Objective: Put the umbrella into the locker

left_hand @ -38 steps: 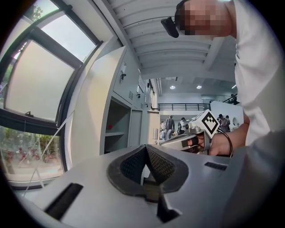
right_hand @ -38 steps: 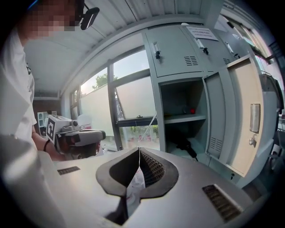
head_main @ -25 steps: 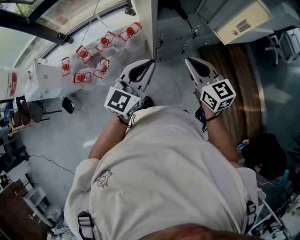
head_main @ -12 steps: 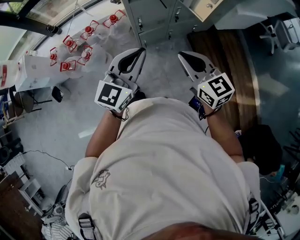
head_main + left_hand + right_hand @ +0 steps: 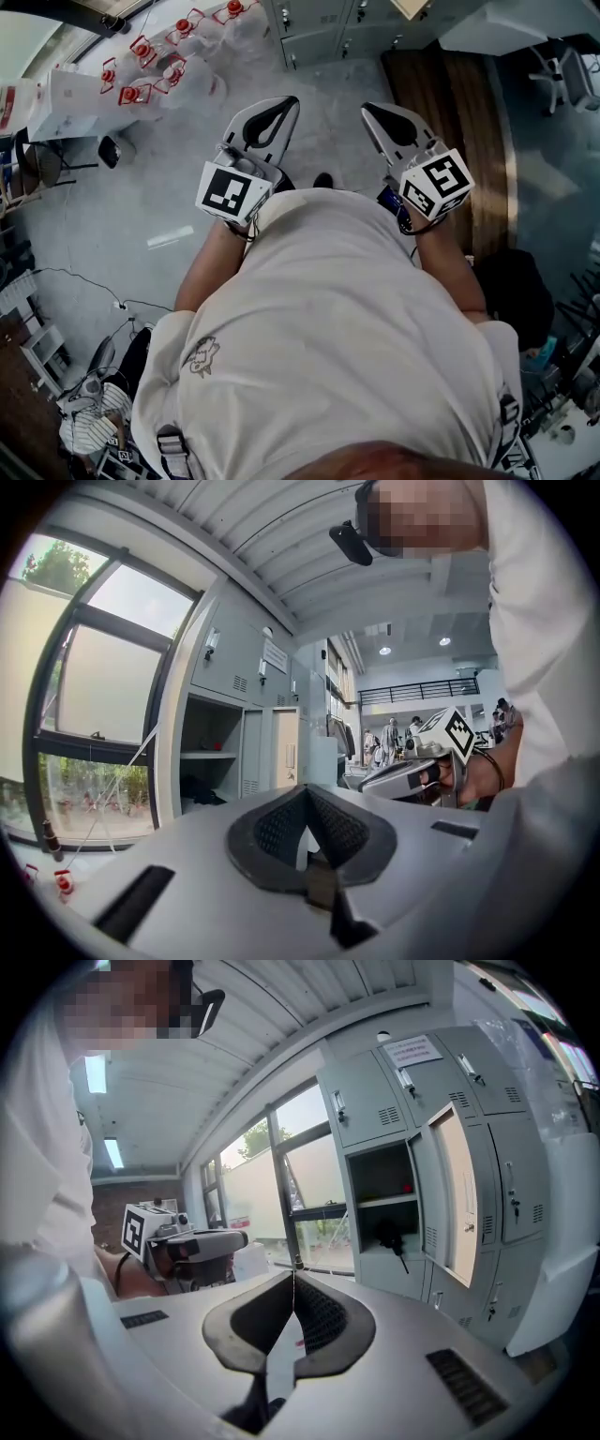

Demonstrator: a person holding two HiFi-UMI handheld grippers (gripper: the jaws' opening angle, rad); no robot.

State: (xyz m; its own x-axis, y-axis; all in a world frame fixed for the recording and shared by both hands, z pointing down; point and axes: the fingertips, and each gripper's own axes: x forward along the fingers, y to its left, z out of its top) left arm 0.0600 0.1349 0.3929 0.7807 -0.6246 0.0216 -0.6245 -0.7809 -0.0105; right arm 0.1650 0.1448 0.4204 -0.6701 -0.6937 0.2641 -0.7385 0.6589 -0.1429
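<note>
A grey locker (image 5: pixel 375 1162) stands with its door (image 5: pixel 455 1194) swung open. On the floor of its lower compartment lies a dark thing with a dangling strap, seemingly the umbrella (image 5: pixel 389 1235); the left gripper view shows the umbrella (image 5: pixel 199 789) as a dark heap in that compartment. In the head view the lockers (image 5: pixel 319 28) sit at the top edge. My left gripper (image 5: pixel 281 101) and right gripper (image 5: pixel 370 108) are held side by side in front of the person's chest, away from the lockers. Both are shut, tips touching, with nothing between them: left gripper (image 5: pixel 306 787), right gripper (image 5: pixel 292 1274).
Several clear water jugs with red caps (image 5: pixel 141 66) stand by the window beside a white box (image 5: pixel 75 94). A strip of wooden floor (image 5: pixel 459 112) runs to the right. Cables (image 5: pixel 84 281) trail over the grey floor at left. People (image 5: pixel 389 742) stand far back in the hall.
Lockers and jugs have slid toward the top of the head view and look farther off. Both grippers moved with the person, still side by side and shut.
</note>
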